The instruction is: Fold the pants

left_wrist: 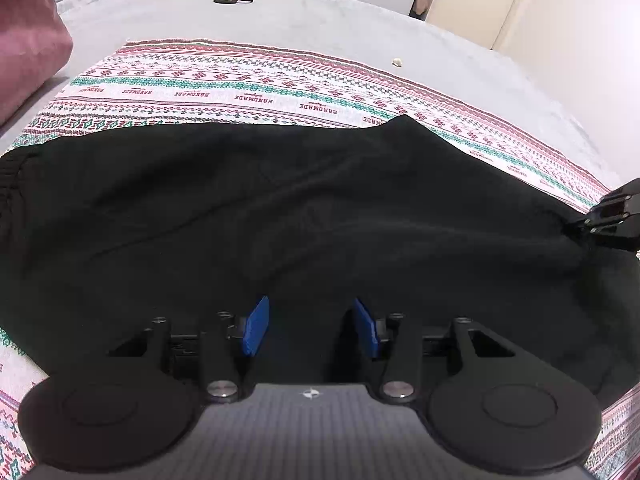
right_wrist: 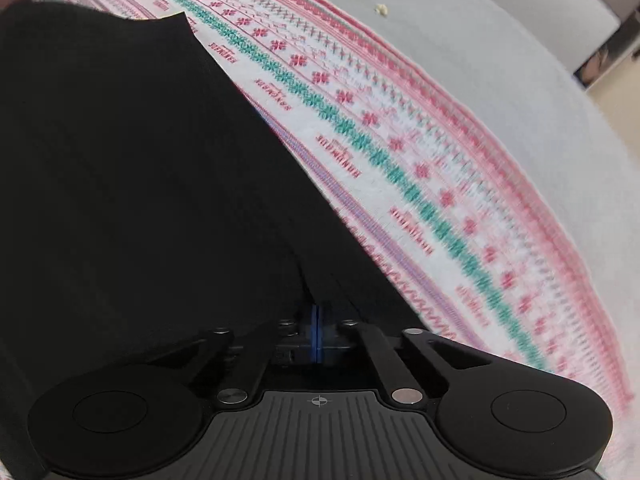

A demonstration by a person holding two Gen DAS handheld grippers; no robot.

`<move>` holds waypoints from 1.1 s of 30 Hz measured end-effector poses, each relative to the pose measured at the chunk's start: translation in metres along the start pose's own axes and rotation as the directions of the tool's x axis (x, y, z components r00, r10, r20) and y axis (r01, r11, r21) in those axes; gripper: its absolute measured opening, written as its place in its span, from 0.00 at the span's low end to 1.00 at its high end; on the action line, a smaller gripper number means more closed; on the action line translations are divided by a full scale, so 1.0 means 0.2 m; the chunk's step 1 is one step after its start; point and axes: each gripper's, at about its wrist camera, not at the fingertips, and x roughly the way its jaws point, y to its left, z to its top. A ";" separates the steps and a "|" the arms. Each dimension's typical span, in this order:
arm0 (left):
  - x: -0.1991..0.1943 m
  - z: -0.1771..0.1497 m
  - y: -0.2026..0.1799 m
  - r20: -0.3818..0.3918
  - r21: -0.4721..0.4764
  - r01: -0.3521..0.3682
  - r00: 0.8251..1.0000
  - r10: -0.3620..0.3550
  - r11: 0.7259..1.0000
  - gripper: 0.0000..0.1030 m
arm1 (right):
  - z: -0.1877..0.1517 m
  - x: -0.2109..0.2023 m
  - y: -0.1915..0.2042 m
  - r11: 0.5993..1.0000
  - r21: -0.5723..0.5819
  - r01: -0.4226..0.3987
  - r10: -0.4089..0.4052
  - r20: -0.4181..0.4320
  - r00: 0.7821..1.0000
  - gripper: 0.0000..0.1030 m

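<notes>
Left wrist view was filled, largest first, by the grey bedspread, on which a patterned cloth had been laid, and on that cloth the black pants were spread flat and wide. An elastic waistband could be made out at the far left edge of the garment. No crisp fold line was visible from this angle, so the folding was judged to be at an early stage, with most of it left to do; how many layers lay under the top surface could not be told.

The left gripper was held low over the near part of the pants, its blue pads spread apart with only dark fabric below them and nothing pinched. The right gripper was seen in its own view with its pads pressed together at the pants' edge, where the fabric ran taut into the jaws; the cloth was judged to be pinched there. In the left view that gripper appeared at the right border, at a corner of the garment.

On the patterned cloth, the word "HANDMADE" was repeated along a band, upside down from the left camera. A small dark object and a pale crumb lay farther off.
</notes>
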 end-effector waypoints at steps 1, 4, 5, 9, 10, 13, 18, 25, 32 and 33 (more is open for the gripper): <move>-0.01 0.00 -0.01 0.001 0.000 -0.002 1.000 0.002 1.000 0.68 | 0.01 -0.02 -0.01 1.000 -0.003 0.015 -0.015 0.024 1.000 0.00; -0.01 0.00 -0.03 0.008 0.004 -0.009 1.000 0.009 1.000 0.68 | 0.00 -0.10 -0.02 0.998 -0.006 0.059 -0.059 0.072 0.996 0.00; -0.02 -0.01 -0.03 0.010 0.004 -0.013 1.000 0.013 1.000 0.68 | 0.02 -0.10 -0.02 0.997 -0.019 0.076 -0.075 0.076 0.994 0.00; -0.02 -0.02 -0.05 0.021 0.012 -0.023 1.000 0.023 1.000 0.68 | 0.09 -0.07 0.02 0.975 -0.102 0.196 -0.190 0.068 0.979 0.00; -0.01 -0.02 -0.06 0.020 0.021 -0.027 0.999 0.026 0.999 0.68 | 0.10 -0.04 0.04 0.970 -0.112 0.217 -0.212 0.059 0.976 0.00; -0.01 -0.04 -0.09 0.017 0.051 -0.035 0.999 0.034 0.998 0.70 | 0.09 0.07 0.06 0.964 -0.112 0.241 -0.240 0.030 0.970 0.00; -0.02 -0.04 -0.08 -0.020 0.047 -0.025 0.999 0.026 0.999 0.72 | -0.03 0.05 0.06 0.935 0.031 0.352 -0.354 0.101 0.930 0.27; 0.00 -0.05 -0.09 -0.040 0.046 -0.025 0.999 0.027 0.999 0.75 | -0.79 -0.24 -0.59 0.650 0.661 0.376 -0.454 -0.059 0.889 0.38; 0.02 -0.05 -0.12 -0.033 0.065 -0.031 0.999 0.033 0.997 0.77 | -1.29 -0.29 -0.86 0.450 0.819 0.355 -0.410 -0.164 0.897 0.38; 0.03 -0.05 -0.12 -0.033 0.066 -0.033 0.999 0.035 0.997 0.77 | -1.29 -0.29 -0.88 0.442 0.827 0.347 -0.414 -0.155 0.897 0.38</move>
